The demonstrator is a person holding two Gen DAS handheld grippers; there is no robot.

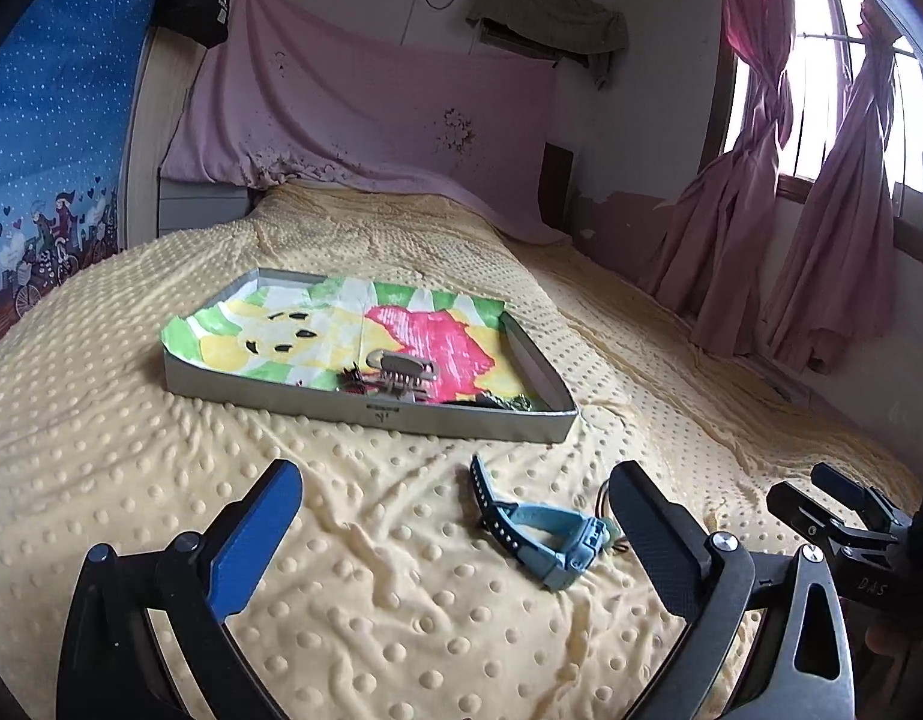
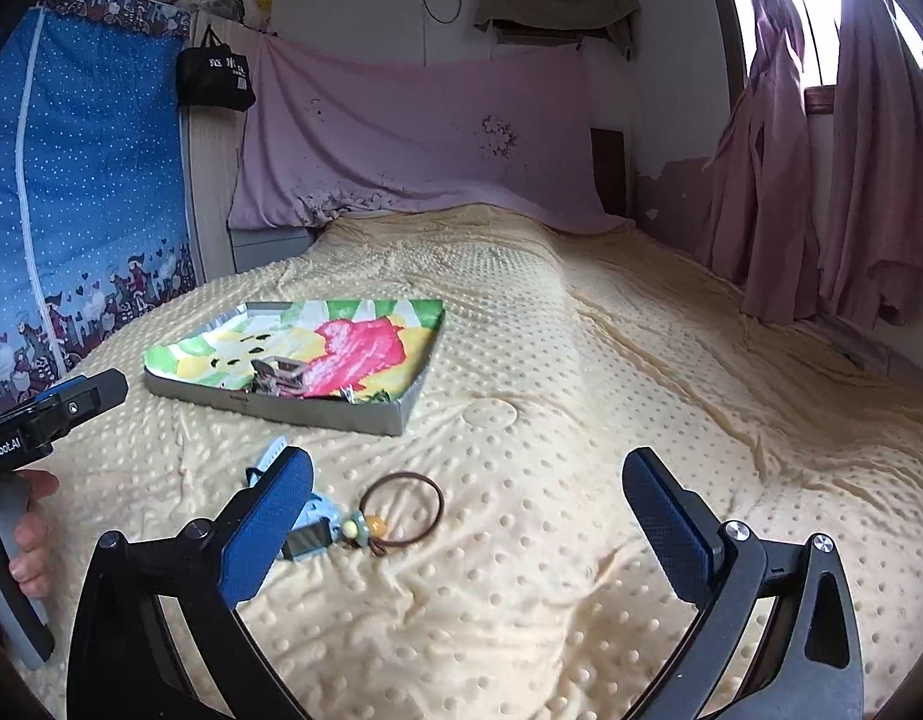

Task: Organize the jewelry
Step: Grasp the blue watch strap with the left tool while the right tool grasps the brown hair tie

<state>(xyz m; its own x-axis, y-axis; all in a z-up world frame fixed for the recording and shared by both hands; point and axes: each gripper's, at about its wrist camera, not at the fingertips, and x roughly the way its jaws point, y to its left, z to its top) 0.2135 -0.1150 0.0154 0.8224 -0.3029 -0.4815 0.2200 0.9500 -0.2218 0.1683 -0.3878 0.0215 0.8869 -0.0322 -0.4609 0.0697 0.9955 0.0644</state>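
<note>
Two handheld grippers are hovering over a pale yellow dotted bedspread [image 1: 401, 618], both with their blue-padded jaws spread wide and holding nothing. The left gripper [image 1: 455, 534] is framing a light blue plastic wristwatch with a dark perforated strap [image 1: 545, 531], which is lying on the bedspread just inside the gripper's right finger. The right gripper [image 2: 467, 531] is hanging nearby, framing a brown elastic hair tie with an amber bead and a green charm [image 2: 401, 510]; the tie is lying flat on the bedspread, its charm end just beside the watch. In the left wrist view only a sliver of the tie is showing, behind the finger.

Farther up the bed, a shallow grey rectangular tray lined with a green, yellow and pink cartoon picture [image 1: 281, 390] is sitting flat, well apart from the watch and tie. Near its front wall a tan claw hair clip [image 1: 401, 372] is resting among small dark trinkets too blurred to identify.

Beyond the tray, a pink sheet [image 2: 413, 150] is draping the far wall, a black tote bag [image 2: 215, 81] is hanging at left, and mauve curtains [image 1: 821, 210] are bunching by the bright window at right.
</note>
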